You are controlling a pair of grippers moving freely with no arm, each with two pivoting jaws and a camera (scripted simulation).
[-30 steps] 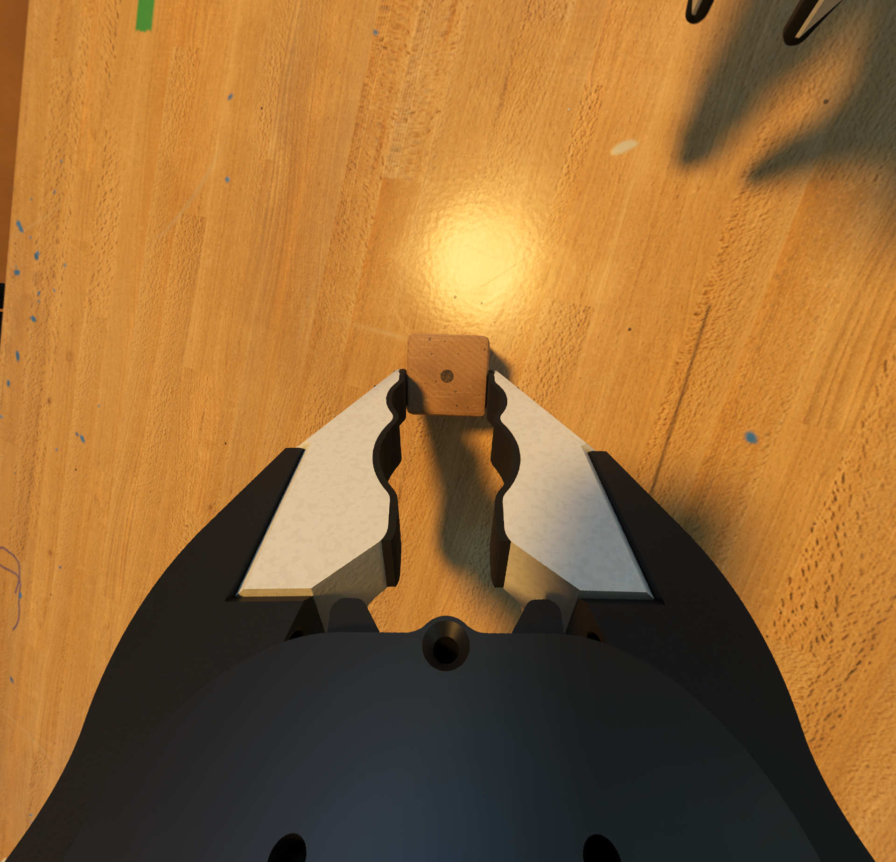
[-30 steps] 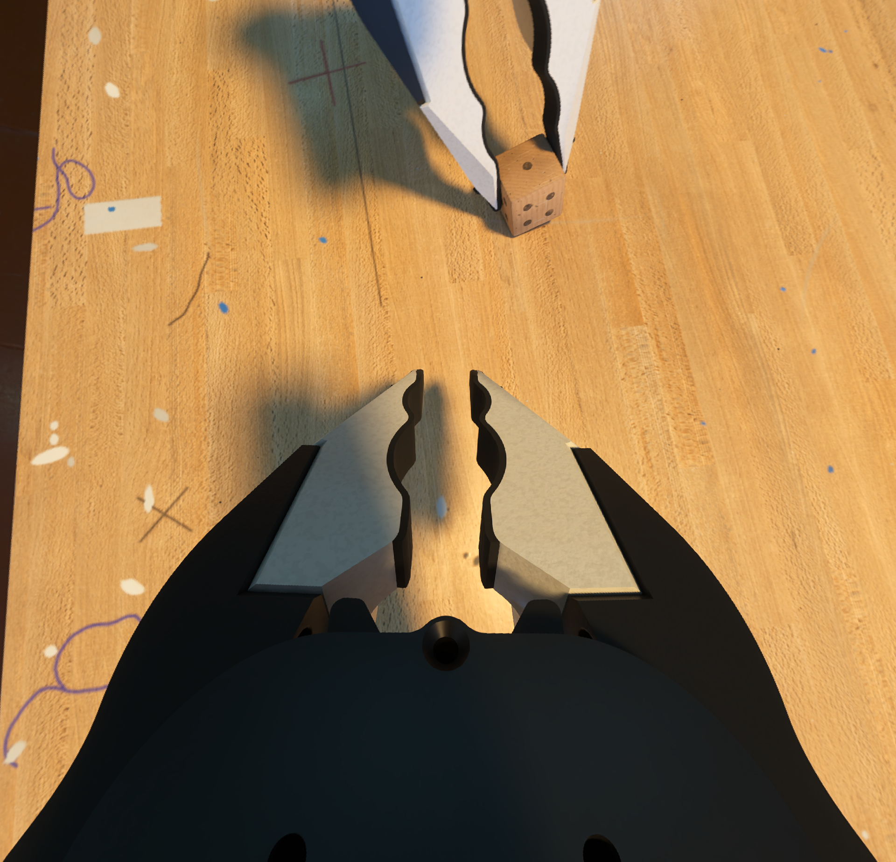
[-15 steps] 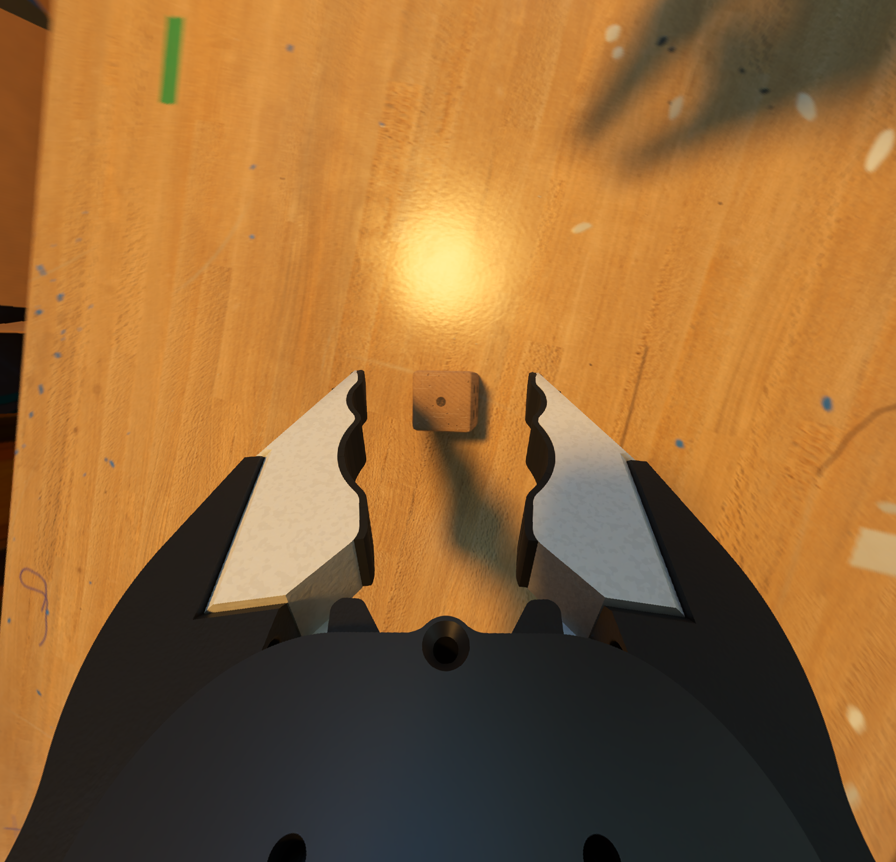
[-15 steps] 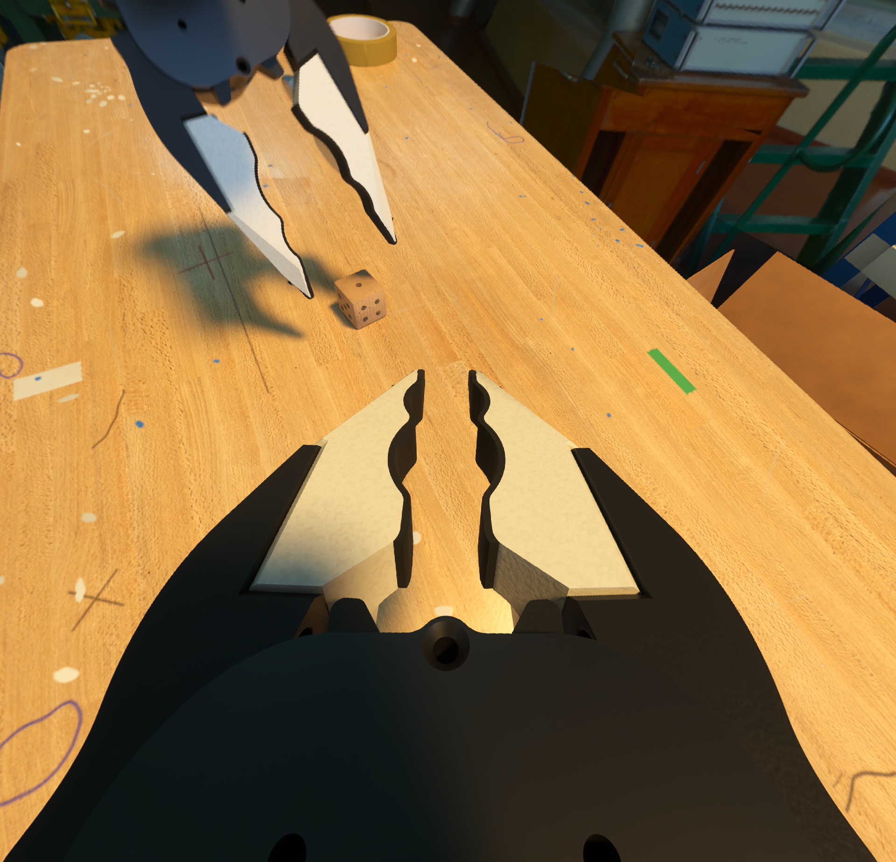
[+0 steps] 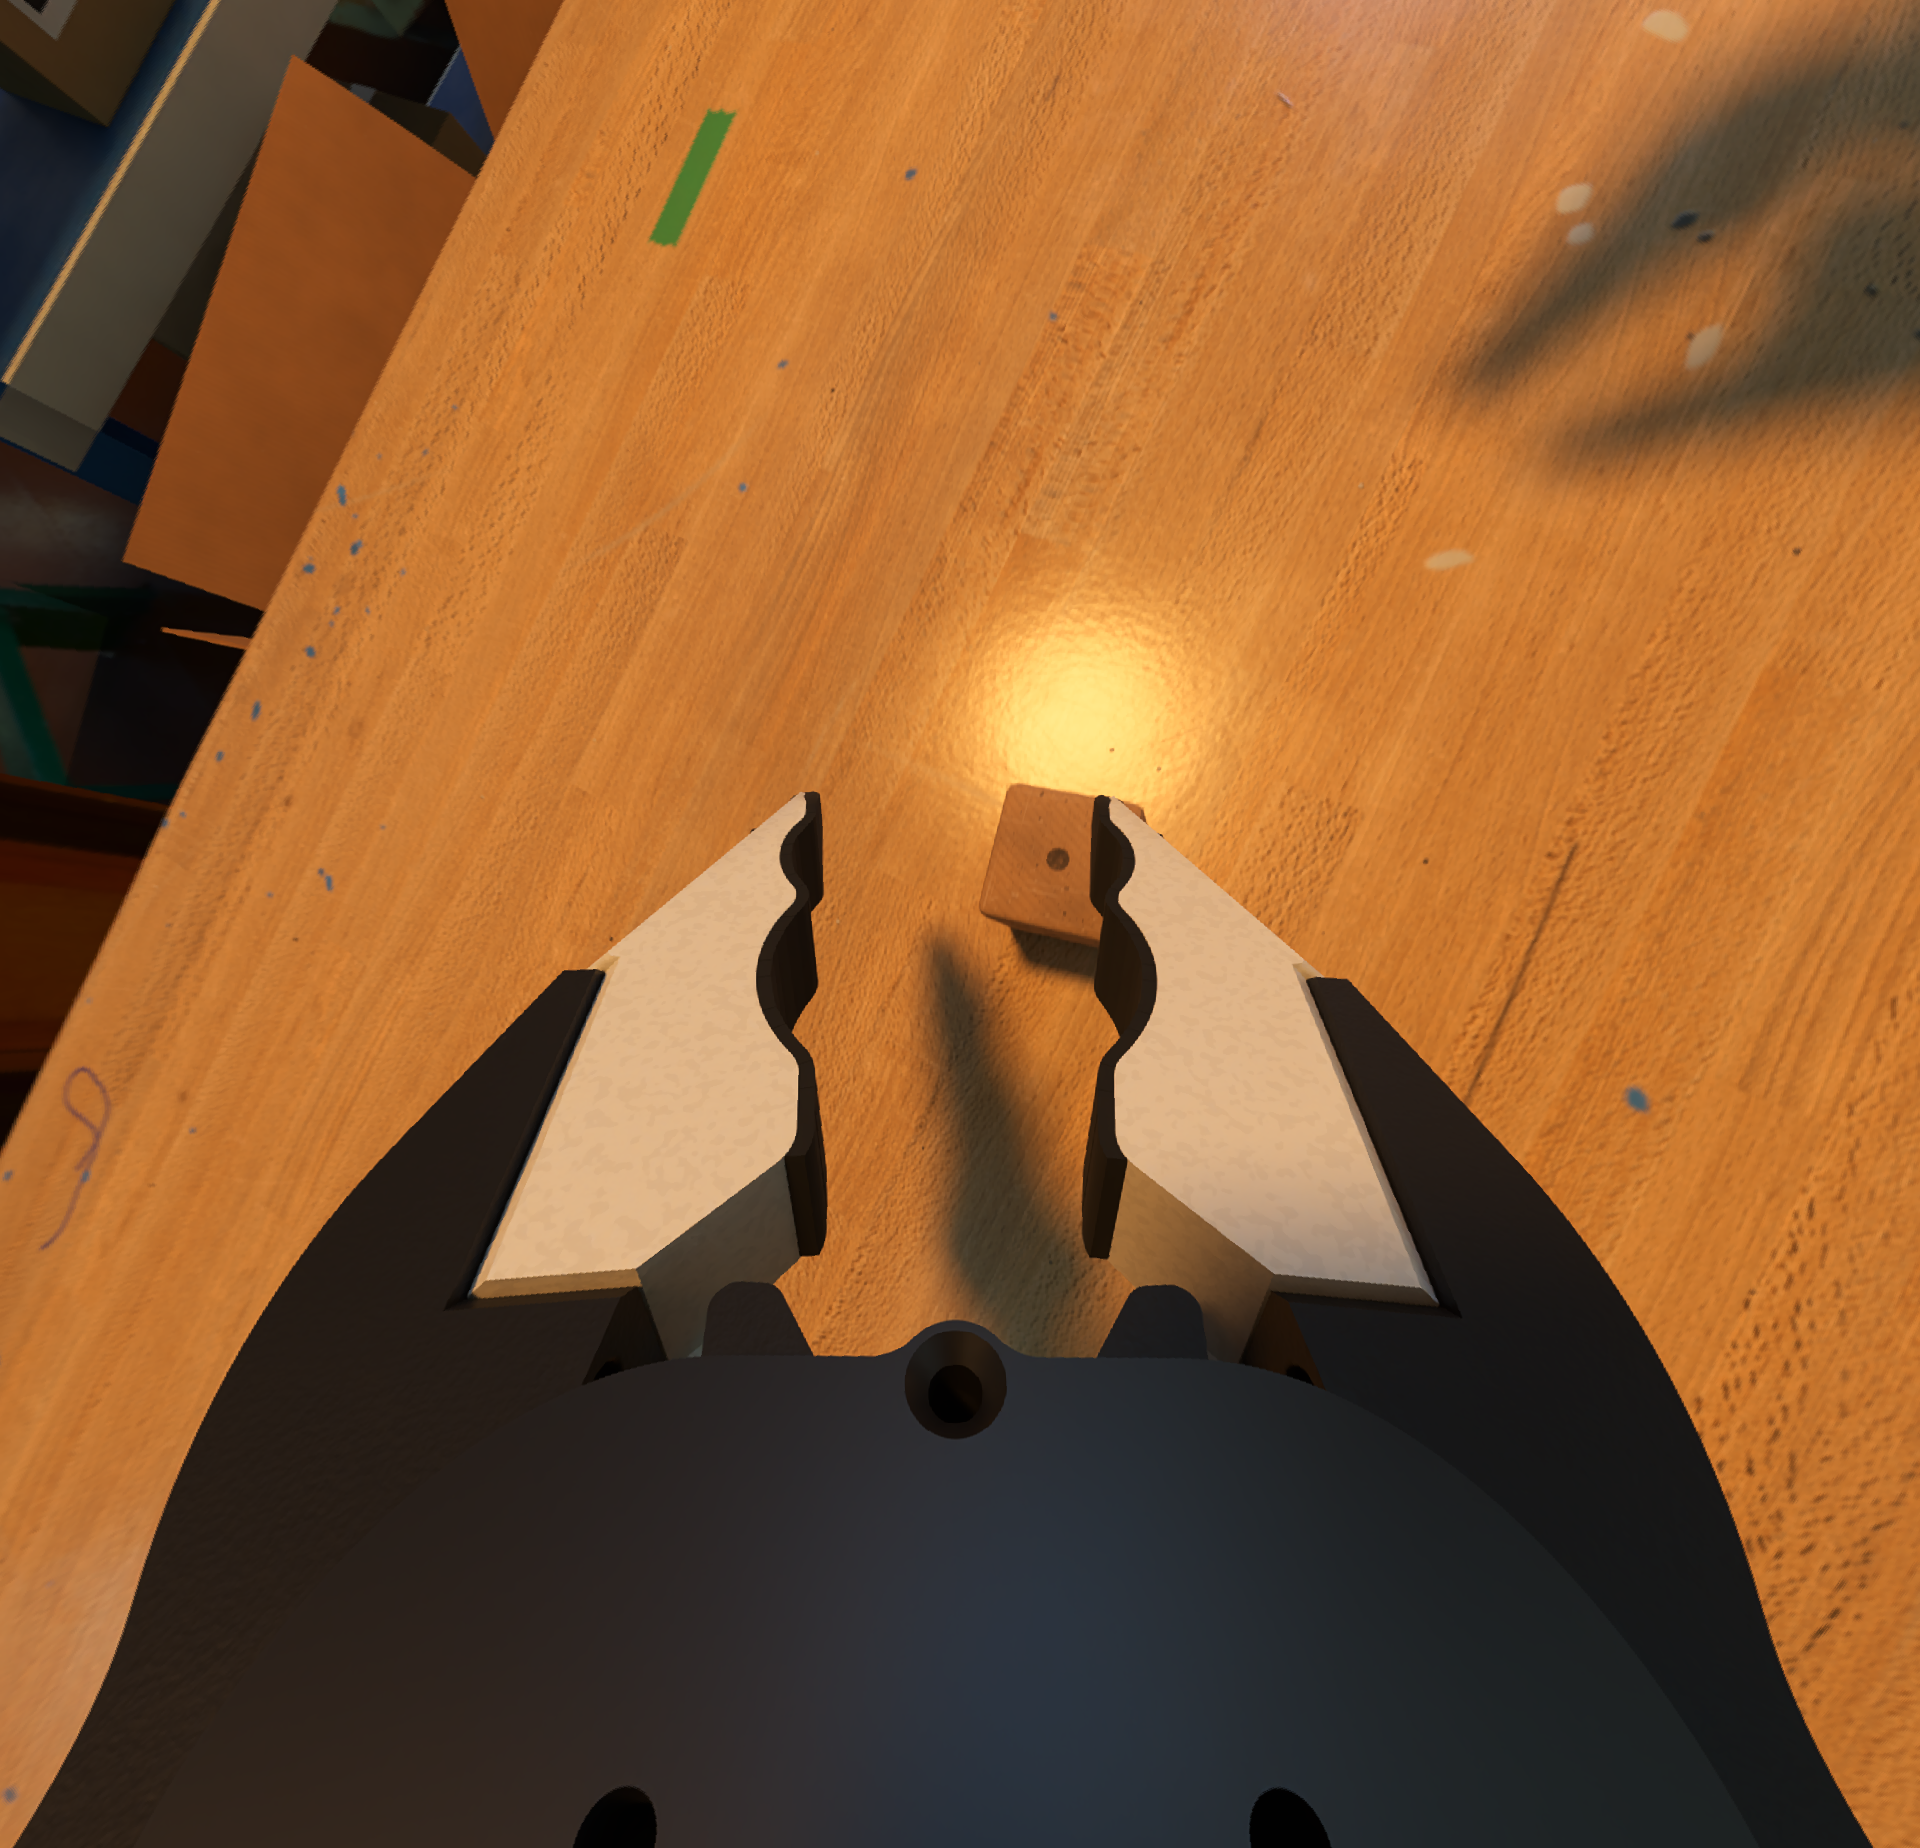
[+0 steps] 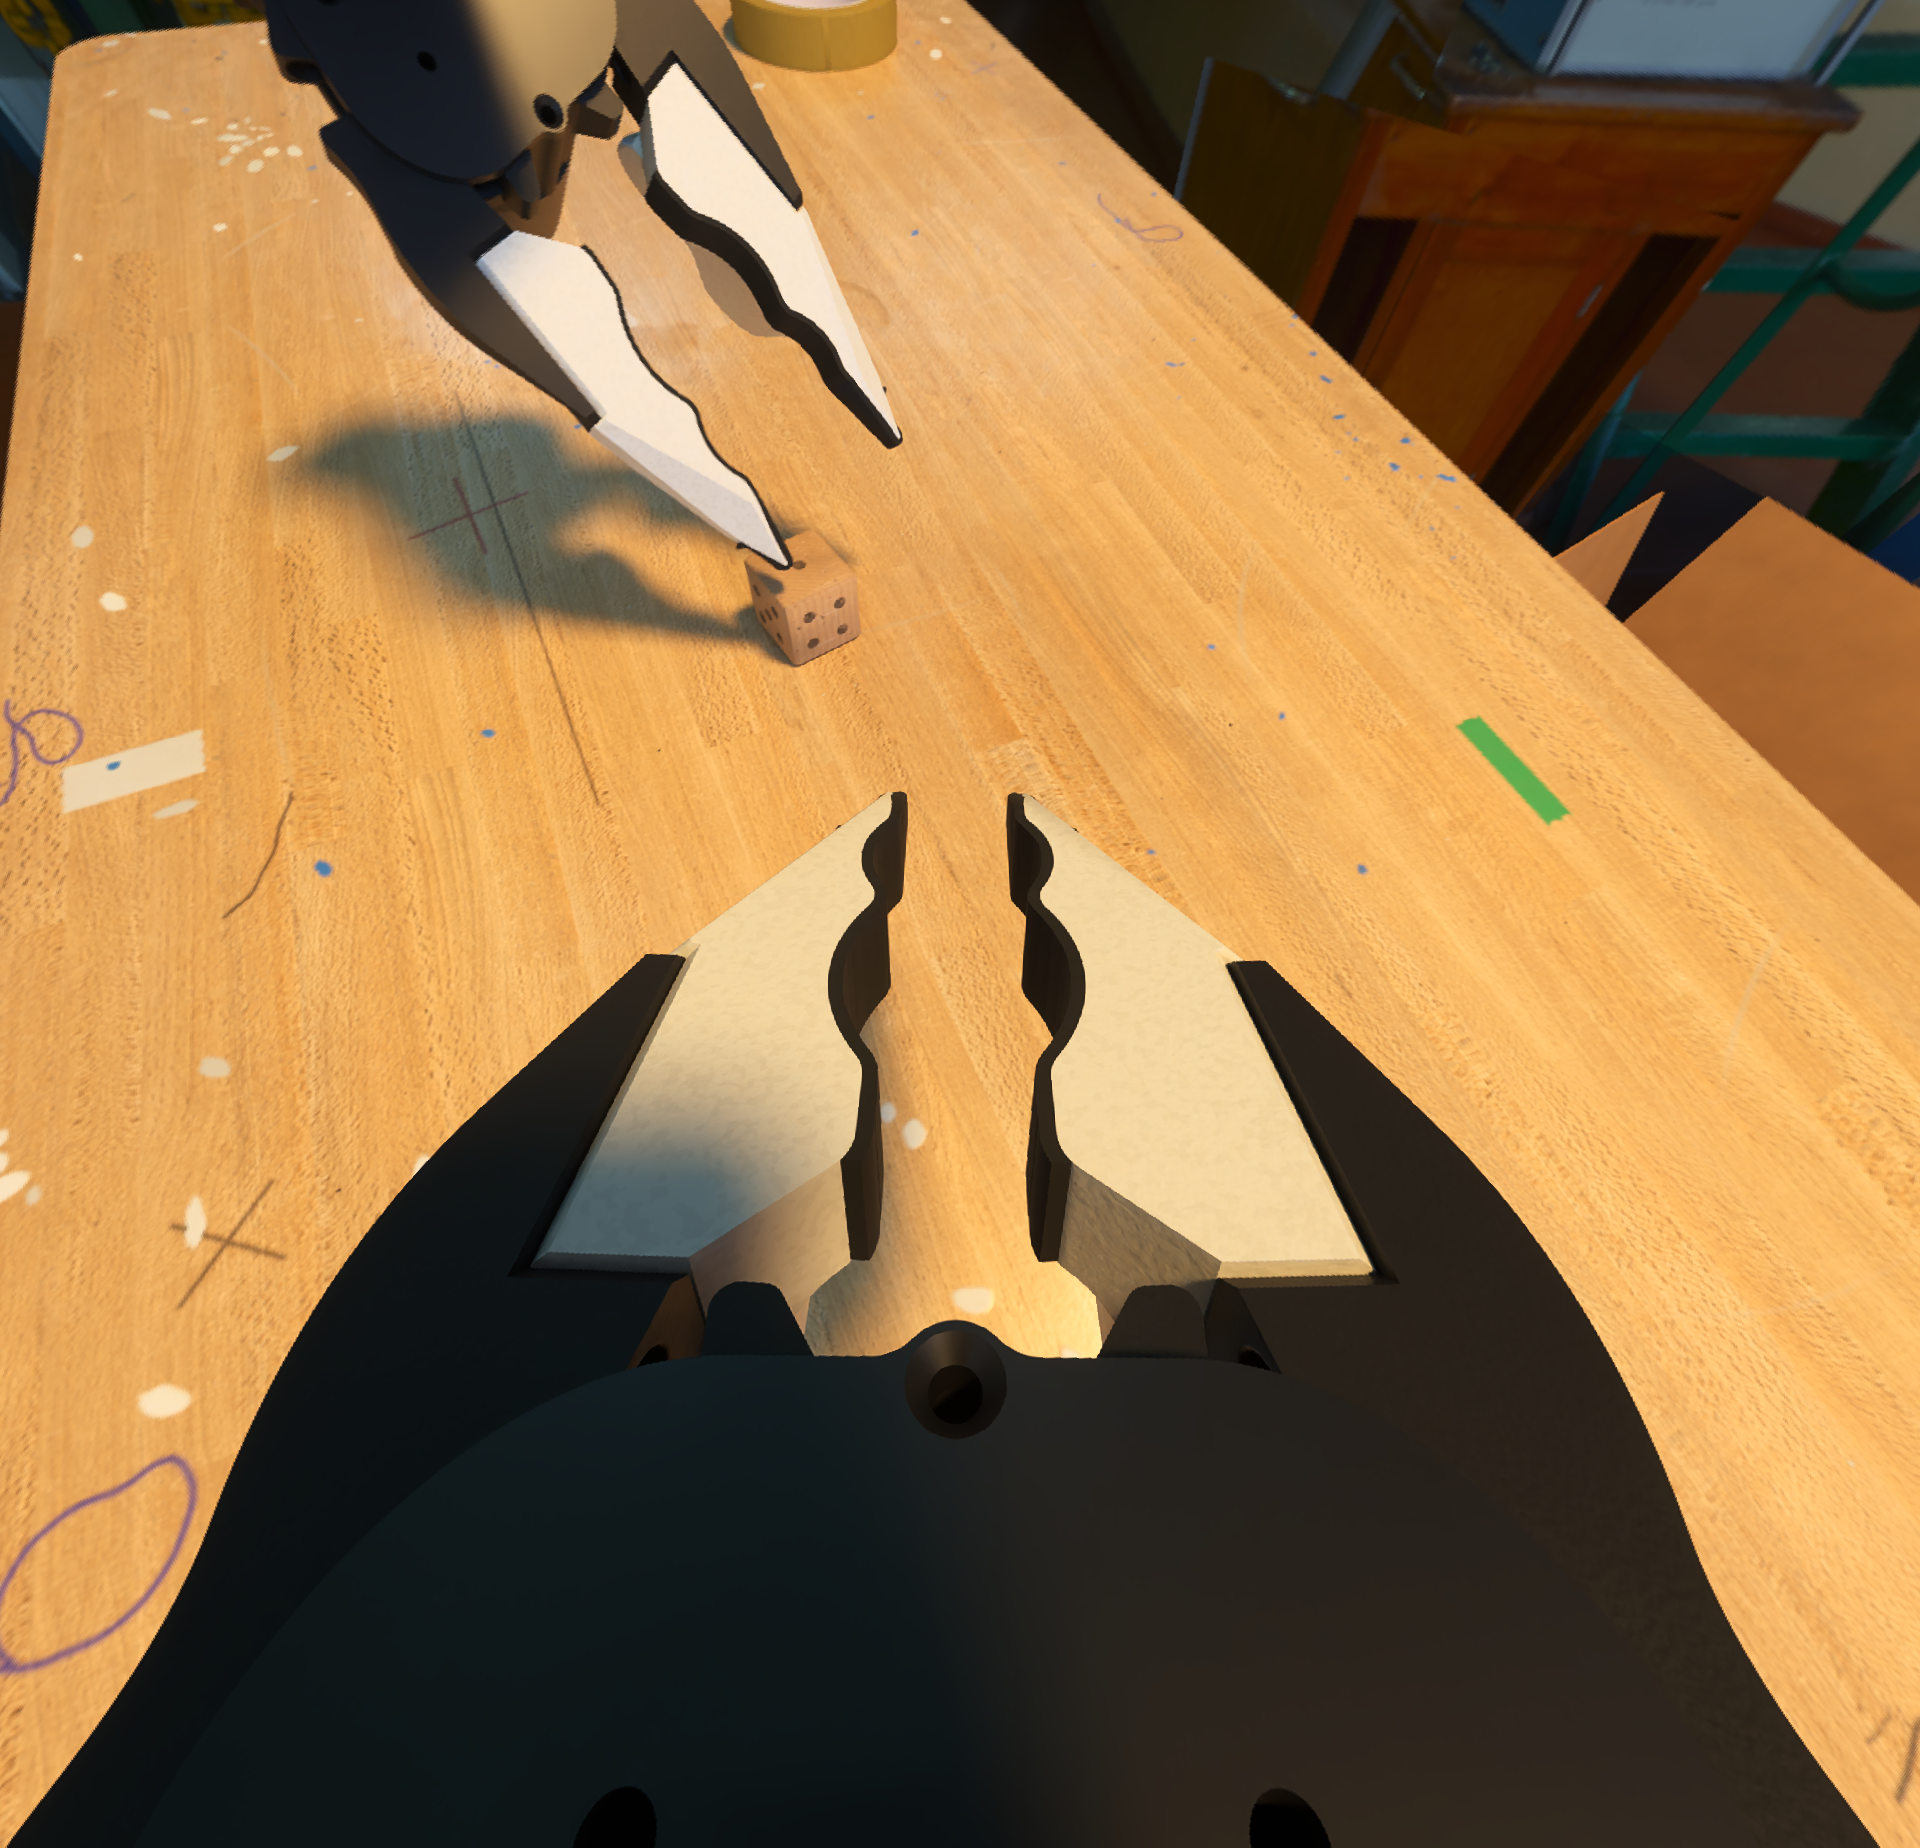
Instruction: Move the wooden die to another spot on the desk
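Observation:
The wooden die [image 6: 810, 609] sits on the wooden desk [image 6: 1195, 510], one pip up. My left gripper [image 6: 831, 497] hangs tilted above it, open and empty. One of its fingertips [image 6: 774, 549] is right over the die's top edge; I cannot tell if it touches. In the left wrist view the die [image 5: 1039, 863] lies partly behind the right finger [image 5: 1174, 925] of my left gripper [image 5: 956, 806]. My right gripper [image 6: 956, 801] is nearer the desk's front, well apart from the die. Its jaws stand a narrow gap apart and hold nothing.
A roll of tan tape [image 6: 810, 11] stands at the desk's far end. A green tape strip [image 6: 1512, 770] is stuck near the desk's right edge, and also shows in the left wrist view [image 5: 691, 177]. A wooden cabinet [image 6: 1558, 240] and cardboard boxes [image 6: 1787, 655] stand beyond that edge.
My left gripper let go of the die, opened and rose, then shifted so the die now lies under one finger. My right gripper drew back and tilted up. The die stays on the desk.

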